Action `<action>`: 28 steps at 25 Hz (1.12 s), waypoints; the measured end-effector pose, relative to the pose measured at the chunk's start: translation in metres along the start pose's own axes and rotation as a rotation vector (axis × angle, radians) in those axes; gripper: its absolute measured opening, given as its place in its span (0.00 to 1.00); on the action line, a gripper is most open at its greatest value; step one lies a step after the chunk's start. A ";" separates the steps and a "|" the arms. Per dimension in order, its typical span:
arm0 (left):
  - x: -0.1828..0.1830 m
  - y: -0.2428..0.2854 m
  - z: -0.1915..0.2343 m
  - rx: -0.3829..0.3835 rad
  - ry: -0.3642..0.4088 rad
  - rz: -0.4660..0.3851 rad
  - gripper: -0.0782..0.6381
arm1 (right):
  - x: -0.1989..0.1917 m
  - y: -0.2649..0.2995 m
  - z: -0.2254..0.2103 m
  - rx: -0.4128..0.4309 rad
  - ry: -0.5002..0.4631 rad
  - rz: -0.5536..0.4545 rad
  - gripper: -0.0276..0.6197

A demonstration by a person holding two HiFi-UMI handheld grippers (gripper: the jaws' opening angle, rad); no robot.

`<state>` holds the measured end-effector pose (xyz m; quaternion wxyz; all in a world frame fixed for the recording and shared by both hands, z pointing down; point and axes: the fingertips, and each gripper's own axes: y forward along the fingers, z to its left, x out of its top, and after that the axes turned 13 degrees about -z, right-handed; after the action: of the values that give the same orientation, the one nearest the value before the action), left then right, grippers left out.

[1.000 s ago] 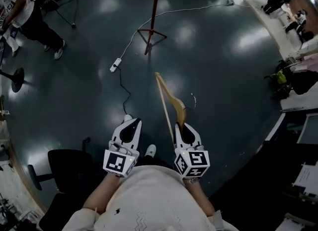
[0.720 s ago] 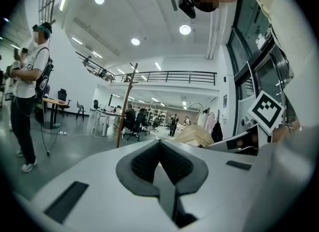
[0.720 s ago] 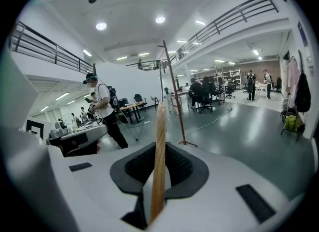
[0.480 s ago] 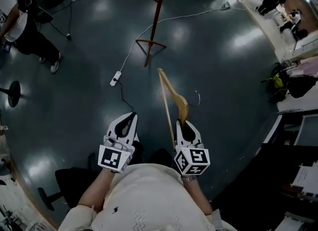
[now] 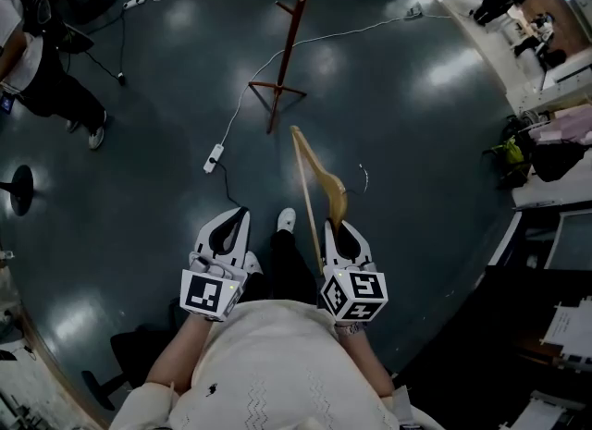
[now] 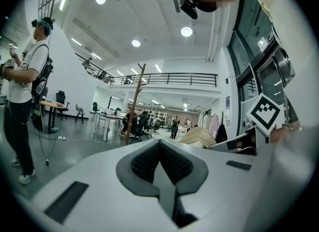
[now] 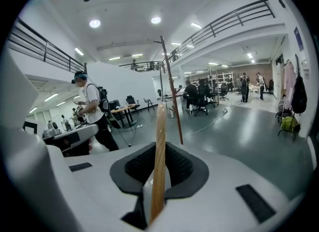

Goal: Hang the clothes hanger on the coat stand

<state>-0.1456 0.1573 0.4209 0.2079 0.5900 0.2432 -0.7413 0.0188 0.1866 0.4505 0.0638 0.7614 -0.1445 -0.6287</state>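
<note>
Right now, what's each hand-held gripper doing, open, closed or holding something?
Left hand-held gripper: closed, nothing between its jaws.
Right hand-held gripper: closed on the wooden clothes hanger.

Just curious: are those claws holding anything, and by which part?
The right gripper clamps the wooden hanger by one arm; the left gripper holds nothing.

No words, brands or numbers can be read anywhere. The marker cubes of the left tool (image 5: 235, 214) and the right tool (image 5: 335, 227) carry only black-and-white square patterns, without letters. A blue wall sign (image 7: 297, 31) is too small to read.
</note>
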 end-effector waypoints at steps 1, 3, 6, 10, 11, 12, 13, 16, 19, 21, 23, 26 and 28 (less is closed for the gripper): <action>-0.001 0.003 0.004 0.001 0.000 0.002 0.12 | 0.000 0.006 -0.001 -0.004 0.003 0.001 0.15; -0.001 0.009 0.013 0.010 -0.001 0.004 0.13 | 0.001 0.019 -0.005 -0.011 0.006 0.003 0.15; 0.001 0.019 0.026 0.030 0.000 0.002 0.13 | 0.008 0.043 -0.012 -0.016 0.009 -0.002 0.15; -0.002 0.043 0.048 0.055 0.020 0.016 0.13 | 0.019 0.085 -0.019 -0.004 0.021 -0.010 0.15; -0.002 0.052 0.054 0.062 0.029 0.019 0.13 | 0.023 0.097 -0.021 0.002 0.025 -0.013 0.15; -0.003 0.061 0.059 0.066 0.038 0.021 0.13 | 0.026 0.110 -0.024 0.008 0.027 -0.015 0.15; -0.004 0.072 0.065 0.071 0.043 0.021 0.13 | 0.029 0.124 -0.026 0.014 0.029 -0.016 0.15; -0.008 0.111 0.086 0.091 0.026 0.016 0.13 | 0.038 0.167 -0.037 0.030 0.022 -0.010 0.15; -0.007 0.159 0.105 0.098 0.024 0.011 0.13 | 0.049 0.212 -0.050 0.038 0.008 0.009 0.15; -0.003 0.193 0.115 0.098 0.035 0.003 0.13 | 0.059 0.241 -0.062 0.043 -0.001 0.023 0.15; 0.002 0.227 0.124 0.105 0.041 -0.006 0.13 | 0.072 0.273 -0.077 0.048 -0.008 0.034 0.15; 0.008 0.273 0.136 0.124 0.045 -0.015 0.12 | 0.093 0.322 -0.101 0.050 -0.022 0.038 0.15; 0.010 0.300 0.143 0.134 0.052 -0.019 0.13 | 0.107 0.353 -0.118 0.046 -0.035 0.031 0.15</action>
<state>-0.0799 -0.1684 0.4031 0.1546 0.6193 0.2039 -0.7423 0.1022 -0.1906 0.4725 0.0535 0.7494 -0.1717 -0.6373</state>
